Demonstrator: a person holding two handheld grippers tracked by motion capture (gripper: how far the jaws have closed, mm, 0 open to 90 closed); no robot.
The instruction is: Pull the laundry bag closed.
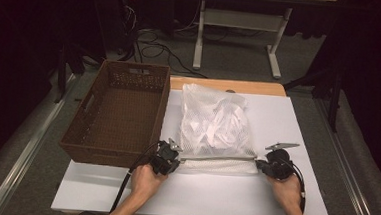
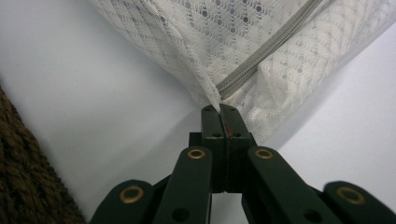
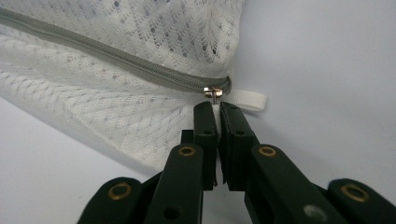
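Observation:
A white mesh bag (image 1: 215, 121) with white contents lies on the white board (image 1: 198, 195), its grey zipper (image 1: 218, 158) running along the near edge. My left gripper (image 1: 178, 159) is shut on the bag's corner (image 2: 212, 95) where the zipper (image 2: 266, 49) ends; in the left gripper view its jaws (image 2: 219, 108) are pressed together on the mesh. My right gripper (image 1: 259, 163) is at the zipper's other end. In the right gripper view it (image 3: 214, 105) pinches the metal zipper pull (image 3: 214, 92), with a white loop tab (image 3: 247, 99) beside it. The zipper (image 3: 116, 60) looks closed along its length.
A brown woven basket (image 1: 100, 154) stands at the board's left, close beside the left gripper, and its wall (image 2: 23, 177) shows in the left gripper view. A wooden table edge (image 1: 230, 85) lies behind the bag. Bare board stretches near the person and to the right.

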